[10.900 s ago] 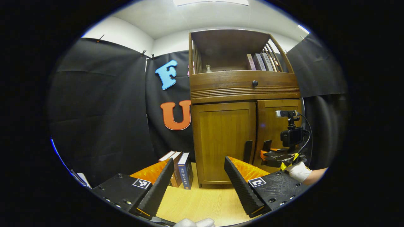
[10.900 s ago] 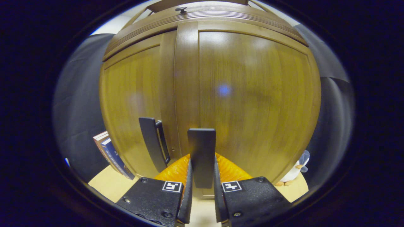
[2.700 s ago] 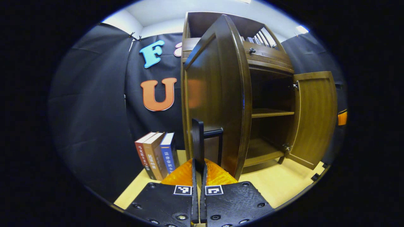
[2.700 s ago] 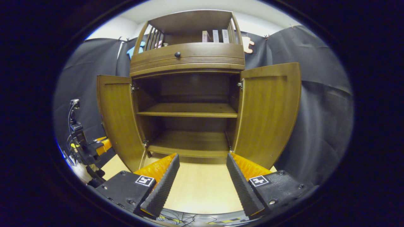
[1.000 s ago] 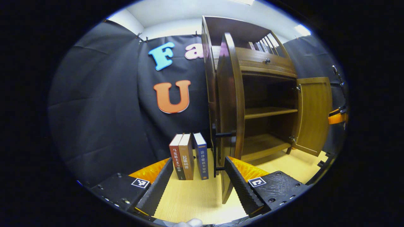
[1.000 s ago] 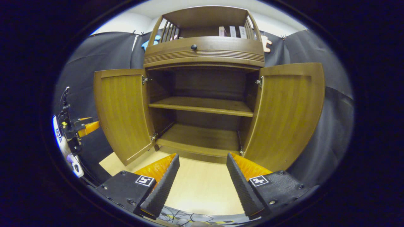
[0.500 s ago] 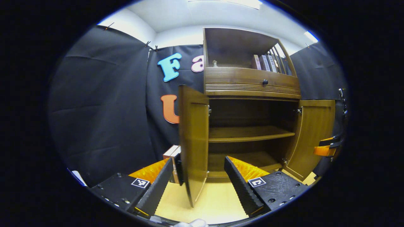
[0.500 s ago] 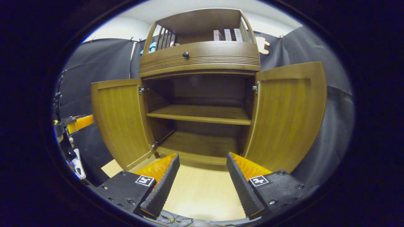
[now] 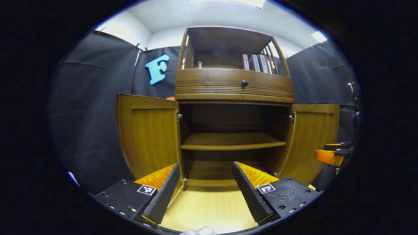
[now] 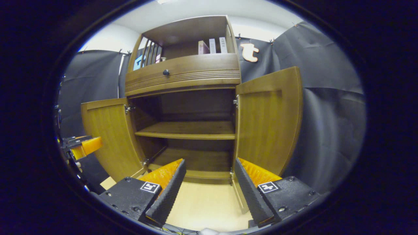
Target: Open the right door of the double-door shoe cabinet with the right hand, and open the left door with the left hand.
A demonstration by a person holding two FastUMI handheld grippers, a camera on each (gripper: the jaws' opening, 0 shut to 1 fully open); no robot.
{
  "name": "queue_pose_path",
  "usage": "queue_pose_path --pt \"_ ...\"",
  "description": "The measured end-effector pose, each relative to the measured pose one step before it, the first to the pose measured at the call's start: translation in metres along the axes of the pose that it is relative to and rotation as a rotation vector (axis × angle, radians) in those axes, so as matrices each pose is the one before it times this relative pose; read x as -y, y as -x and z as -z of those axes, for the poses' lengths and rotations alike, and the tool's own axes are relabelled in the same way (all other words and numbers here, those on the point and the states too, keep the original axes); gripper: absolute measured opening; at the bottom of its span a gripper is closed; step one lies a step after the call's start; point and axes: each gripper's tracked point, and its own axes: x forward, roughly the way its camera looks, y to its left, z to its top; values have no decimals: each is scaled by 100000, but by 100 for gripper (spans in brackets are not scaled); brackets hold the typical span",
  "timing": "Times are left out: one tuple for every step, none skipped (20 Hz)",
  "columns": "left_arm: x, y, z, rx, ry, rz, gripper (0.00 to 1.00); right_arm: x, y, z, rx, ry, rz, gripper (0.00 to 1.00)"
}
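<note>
The wooden shoe cabinet (image 9: 233,89) (image 10: 183,76) stands with both doors swung wide. Its left door (image 9: 148,137) (image 10: 107,137) and right door (image 9: 313,138) (image 10: 267,120) show their inner faces. Two bare shelves (image 9: 230,142) (image 10: 189,129) lie inside. My left gripper (image 9: 205,179) is open in front of the cabinet, holding nothing. My right gripper (image 10: 209,176) is open too, nothing between its fingers, just before the right door's lower edge. The right gripper also appears at the right edge of the left gripper view (image 9: 331,153), and the left gripper at the left edge of the right gripper view (image 10: 80,145).
A drawer with a dark knob (image 9: 244,83) sits above the doors. Several books (image 9: 254,62) stand on the open top shelf. The cabinet rests on a light wooden tabletop (image 9: 209,212). Black cloth walls close in on both sides.
My left gripper has let go of the left door's handle, opened and swung round to face the cabinet front. The left door now stands wide. My right gripper view has shifted rightward.
</note>
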Motion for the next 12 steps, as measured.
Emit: queue_pose_path --pt "342 -171 35 278 75 103 96 219 37 -31 411 -48 864 94" --pt "388 -165 195 -530 -17 857 96 25 66 -7 211 -146 677 95" --pt "656 -110 160 -433 -68 1376 96 74 6 37 96 -335 793 95" --pt "407 -205 189 -327 -285 1531 96 -42 69 35 201 -320 627 95" --pt "138 -77 -28 133 -837 956 96 -56 -4 -47 205 -238 722 95" --pt "21 -104 -170 23 -1086 888 96 -62 112 56 374 -125 788 95" --pt "-152 -115 -65 342 -763 451 96 9 173 -91 481 -5 905 95" --pt "-212 -182 -279 546 -308 524 96 -100 138 -76 672 48 971 95" --pt "-275 -107 -461 1766 -188 451 96 -15 117 -124 226 140 1062 95" --pt "-295 -243 -462 1027 -446 390 96 5 35 -3 280 -39 872 95" --pt "-348 -150 -69 -174 -432 404 96 -74 149 -86 172 -135 856 94" --pt "-239 -167 -168 365 -279 386 96 27 147 -41 363 -101 894 96"
